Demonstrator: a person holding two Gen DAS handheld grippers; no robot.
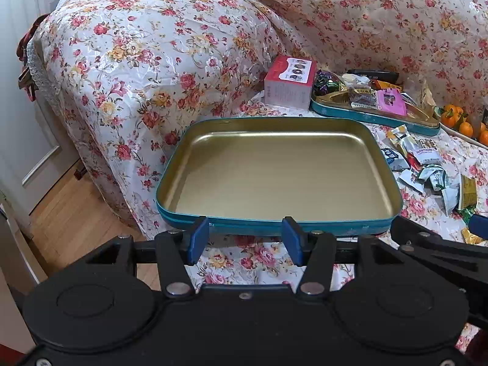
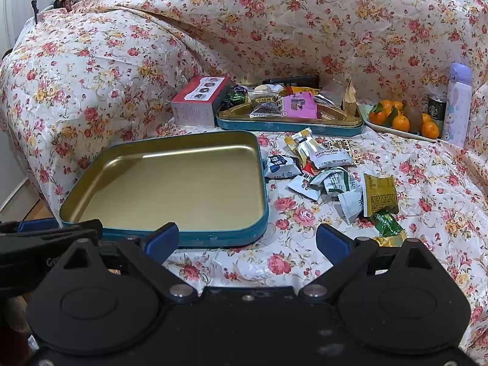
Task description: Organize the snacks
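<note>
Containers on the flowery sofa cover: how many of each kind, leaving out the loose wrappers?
Teal metal tins, gold inside: 2, one empty, one filled
Pink cardboard box: 1
Lilac rabbit-print bottle: 1
Dark can: 1
White plate of oranges: 1
Total: 6

floral cover (image 2: 305, 30), oranges (image 2: 401, 122), lilac bottle (image 2: 457, 100), wooden floor (image 1: 70, 207).

Teal tin (image 1: 274, 227) with gold inside, rose-patterned sofa cover (image 1: 152, 61), pink-red box (image 1: 288, 82), blue-padded fingers (image 1: 198, 238).
</note>
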